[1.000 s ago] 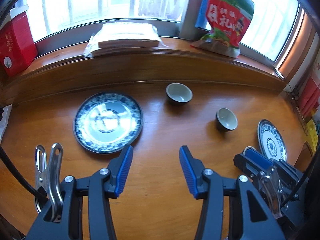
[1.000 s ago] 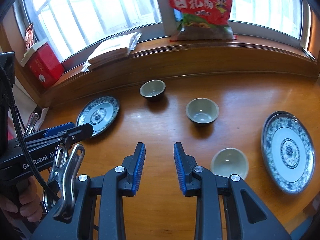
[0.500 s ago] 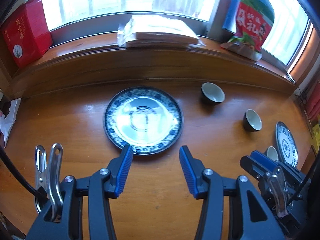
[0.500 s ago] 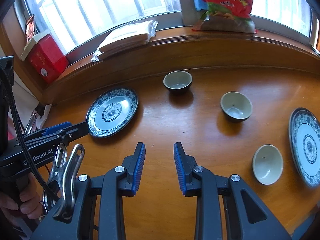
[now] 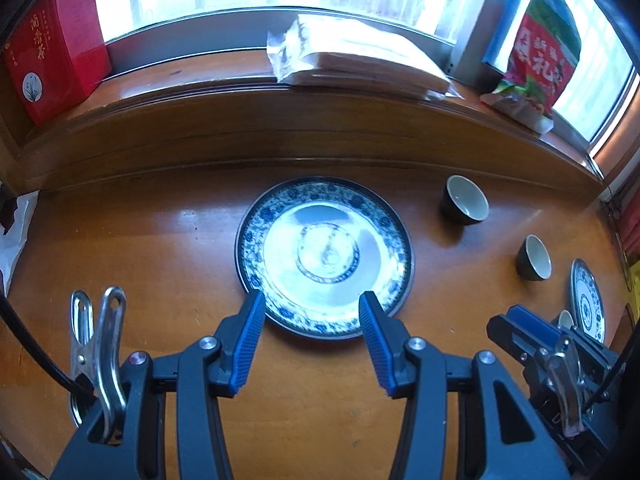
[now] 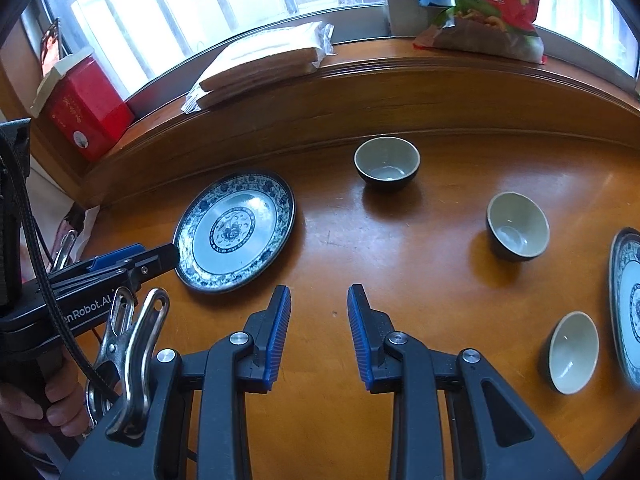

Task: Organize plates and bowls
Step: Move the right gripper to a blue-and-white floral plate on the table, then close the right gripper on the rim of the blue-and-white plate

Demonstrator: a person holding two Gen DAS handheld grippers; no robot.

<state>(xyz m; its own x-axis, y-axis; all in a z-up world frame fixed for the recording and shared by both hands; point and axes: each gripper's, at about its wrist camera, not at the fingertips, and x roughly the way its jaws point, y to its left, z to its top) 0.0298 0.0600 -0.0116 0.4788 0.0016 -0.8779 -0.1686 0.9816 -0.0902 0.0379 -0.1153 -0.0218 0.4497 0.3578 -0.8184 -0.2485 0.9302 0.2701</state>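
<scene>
A blue-and-white plate [image 5: 325,255] lies on the wooden table, also in the right wrist view [image 6: 235,231]. My left gripper [image 5: 311,304] is open, its fingertips at the plate's near rim on either side; it also shows at the left of the right wrist view [image 6: 160,258]. A second blue-and-white plate [image 6: 628,304] lies at the far right [image 5: 586,300]. Three small bowls stand between: one at the back [image 6: 387,162], one to the right [image 6: 517,225], one near the front right [image 6: 573,352]. My right gripper [image 6: 319,306] is open and empty above bare table.
A raised wooden sill [image 6: 400,92] runs behind the table. On it are a red box [image 5: 52,68], a wrapped flat packet [image 5: 360,60] and a red snack bag [image 6: 488,4]. The table's left edge has a white bag [image 5: 12,232].
My left gripper has swung left and forward until the left plate sits centred between its fingertips. My right gripper has shifted left too, so the bowls and right plate slid rightward in its view.
</scene>
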